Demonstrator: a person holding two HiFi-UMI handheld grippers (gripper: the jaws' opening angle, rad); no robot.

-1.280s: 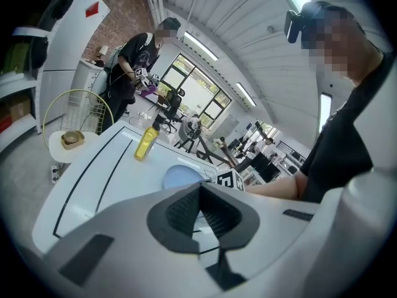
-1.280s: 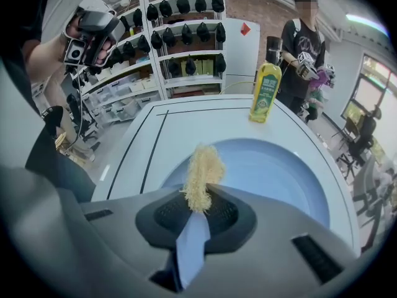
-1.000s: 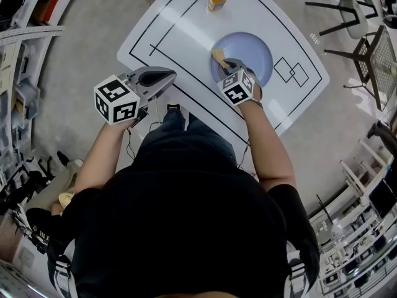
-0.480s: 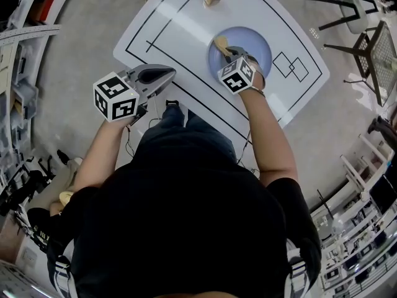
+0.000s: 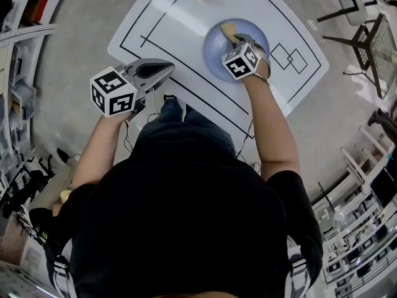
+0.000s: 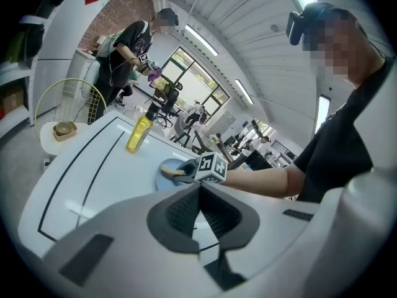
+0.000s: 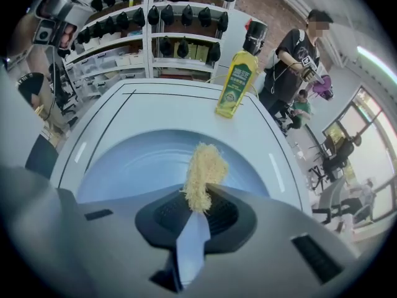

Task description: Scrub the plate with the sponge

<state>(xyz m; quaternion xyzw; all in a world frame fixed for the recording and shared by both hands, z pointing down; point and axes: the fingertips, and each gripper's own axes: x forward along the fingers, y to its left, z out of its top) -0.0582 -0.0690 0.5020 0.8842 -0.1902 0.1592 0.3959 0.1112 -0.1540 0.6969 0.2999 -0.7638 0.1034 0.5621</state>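
Grips frayed yellow sponge [image 7: 201, 176] in right gripper [image 5: 234, 40] jaws, sponge over far part of blue plate [image 5: 214, 49] on white counter [image 5: 173, 23]. Holds left gripper [image 5: 162, 69] near counter's front edge, well apart from plate, jaws clenched together on nothing. Yellow bottle [image 7: 236, 84] upright beyond plate.

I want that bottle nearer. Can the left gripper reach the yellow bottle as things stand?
Probably yes: only bare table lies between the left gripper and the yellow bottle; the plate and right gripper sit off to the side. Its jaws are shut, though.
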